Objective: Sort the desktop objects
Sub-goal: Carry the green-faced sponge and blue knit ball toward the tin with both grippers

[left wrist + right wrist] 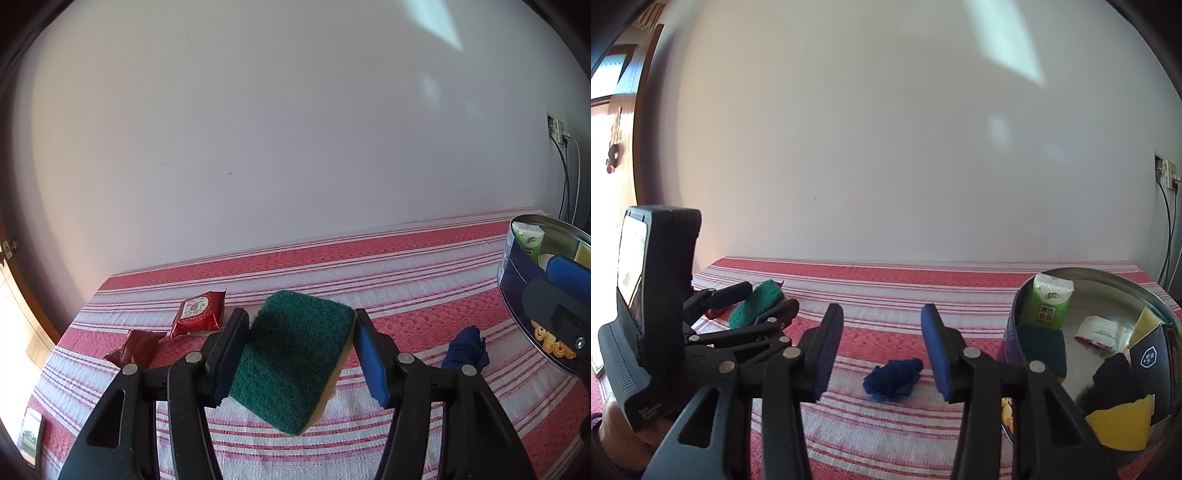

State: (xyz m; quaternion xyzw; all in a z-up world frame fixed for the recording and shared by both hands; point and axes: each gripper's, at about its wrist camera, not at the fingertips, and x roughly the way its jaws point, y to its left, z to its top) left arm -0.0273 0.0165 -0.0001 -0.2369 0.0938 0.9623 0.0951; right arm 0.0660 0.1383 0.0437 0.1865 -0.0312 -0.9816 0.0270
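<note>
Pinching a green-topped scouring sponge with a yellow underside [291, 360] between its 2 blue pads, the left claw [301, 354] holds it tilted above the red-and-white striped cloth on the bench [406, 258]. To the far left of the sponge lie a bright red printed snack packet [199, 313] and, just beside it, a darker red wrapper [135, 348]. The right claw [882, 350] hangs spread wide with nothing between its pads, above a crumpled dark blue cloth ball [892, 378] resting on the stripes. At the right stands a round metal tin with blue printed sides [1108, 291]. Inside it are a green-and-white tissue pack [1049, 301] leaning against the far wall, a dark green sponge [1043, 349], a small white sachet [1095, 332], a black carton [1152, 360] and a yellow sponge piece [1121, 424].
</note>
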